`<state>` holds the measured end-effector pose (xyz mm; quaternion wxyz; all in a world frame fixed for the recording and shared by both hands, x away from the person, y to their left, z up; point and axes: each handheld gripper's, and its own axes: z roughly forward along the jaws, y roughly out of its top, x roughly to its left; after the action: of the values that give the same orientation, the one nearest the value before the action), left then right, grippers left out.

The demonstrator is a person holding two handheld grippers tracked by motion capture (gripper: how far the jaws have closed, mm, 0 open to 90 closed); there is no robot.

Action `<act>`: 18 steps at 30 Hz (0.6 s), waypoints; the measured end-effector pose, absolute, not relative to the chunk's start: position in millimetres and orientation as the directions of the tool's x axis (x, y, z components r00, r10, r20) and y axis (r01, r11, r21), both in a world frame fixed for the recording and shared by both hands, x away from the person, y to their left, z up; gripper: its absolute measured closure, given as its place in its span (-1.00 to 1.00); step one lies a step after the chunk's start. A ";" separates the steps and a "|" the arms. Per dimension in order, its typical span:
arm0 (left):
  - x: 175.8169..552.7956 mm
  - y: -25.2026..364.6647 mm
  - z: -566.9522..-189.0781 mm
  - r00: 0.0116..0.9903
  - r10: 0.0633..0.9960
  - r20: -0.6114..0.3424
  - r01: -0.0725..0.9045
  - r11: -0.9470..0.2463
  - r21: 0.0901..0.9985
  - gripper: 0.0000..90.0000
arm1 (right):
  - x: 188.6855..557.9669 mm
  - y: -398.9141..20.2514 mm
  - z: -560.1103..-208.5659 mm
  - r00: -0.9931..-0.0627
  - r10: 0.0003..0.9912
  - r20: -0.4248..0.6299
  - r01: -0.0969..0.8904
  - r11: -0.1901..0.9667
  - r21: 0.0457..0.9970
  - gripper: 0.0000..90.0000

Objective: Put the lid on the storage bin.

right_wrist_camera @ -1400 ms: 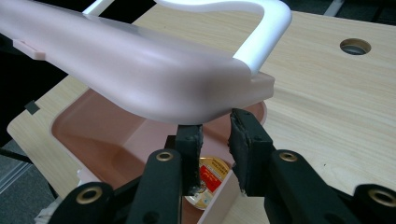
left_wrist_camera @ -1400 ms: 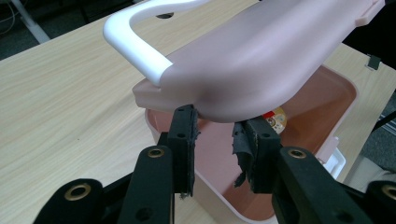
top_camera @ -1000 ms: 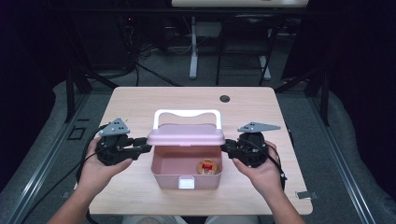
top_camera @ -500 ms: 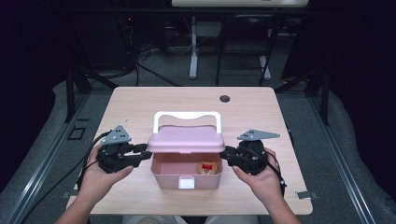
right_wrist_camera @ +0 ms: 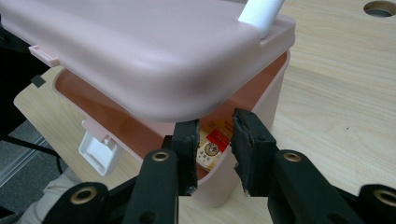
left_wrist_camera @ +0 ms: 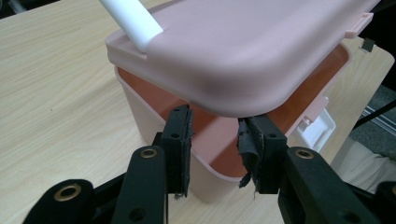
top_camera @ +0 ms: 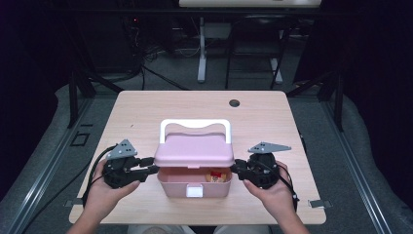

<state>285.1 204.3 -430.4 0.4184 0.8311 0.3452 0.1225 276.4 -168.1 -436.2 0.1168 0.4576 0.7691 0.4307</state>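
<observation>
— Two hand-held grippers, one at each end of the pink box (top_camera: 195,181). Where does the box sit?

— Near the six o'clock edge of the worktop (top_camera: 146,112), roughly centred. Its pink lid (top_camera: 194,150) is tilted up at the front, hinged at the twelve o'clock side, with the white handle (top_camera: 195,125) lying behind it. A white latch (top_camera: 194,191) hangs on the front wall.

— And the left hand-held gripper (top_camera: 151,165)?

— At nine o'clock of the box, held in the person's left hand (top_camera: 104,187), forearm coming up from the bottom edge, jaws pointing toward three o'clock. In the left gripper view the jaws stand apart by a narrow gap just under the lid's corner, above the box rim. They hold nothing that I can see; whether the pads (left_wrist_camera: 181,140) touch the lid's underside I cannot tell.

— The right hand-held gripper (top_camera: 237,168)?

— Mirrored at three o'clock, in the right hand (top_camera: 272,192), jaws pointing toward nine o'clock. In the right gripper view its jaws are likewise a little apart, under the lid's edge.

— Anything inside the box?

— A small round item with a red and yellow label (right_wrist_camera: 214,140), toward the right end of the box.

— Elsewhere on the worktop?

— A dark round hole (top_camera: 234,103) toward twelve o'clock.
</observation>
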 end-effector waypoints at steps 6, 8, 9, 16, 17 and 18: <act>282.7 203.7 -436.2 0.731 0.678 -0.080 0.470 -0.415 0.779 0.43 | 272.9 -169.1 -442.8 -0.559 0.801 0.214 0.598 0.210 0.774 0.57; 281.7 203.6 -438.9 0.729 0.679 -0.080 0.468 -0.411 0.782 0.43 | 271.9 -170.0 -444.3 -0.556 0.802 0.219 0.599 0.205 0.774 0.57; 281.2 203.8 -439.5 0.730 0.679 -0.083 0.471 -0.411 0.780 0.43 | 271.5 -170.5 -445.1 -0.556 0.802 0.218 0.599 0.205 0.774 0.57; 279.5 204.2 -444.6 0.728 0.681 -0.082 0.472 -0.411 0.780 0.43 | 267.8 -172.6 -450.9 -0.556 0.801 0.220 0.594 0.198 0.780 0.57; 279.1 203.8 -445.6 0.726 0.683 -0.082 0.472 -0.408 0.782 0.43 | 267.4 -172.9 -451.3 -0.555 0.802 0.220 0.595 0.198 0.779 0.57; 278.8 203.9 -446.0 0.727 0.682 -0.082 0.473 -0.410 0.780 0.43 | 267.1 -172.9 -452.4 -0.557 0.801 0.220 0.590 0.195 0.783 0.57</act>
<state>278.8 203.9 -446.0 0.4172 0.8303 0.3477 0.1255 267.1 -172.9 -452.4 0.1195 0.4554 0.7638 0.4415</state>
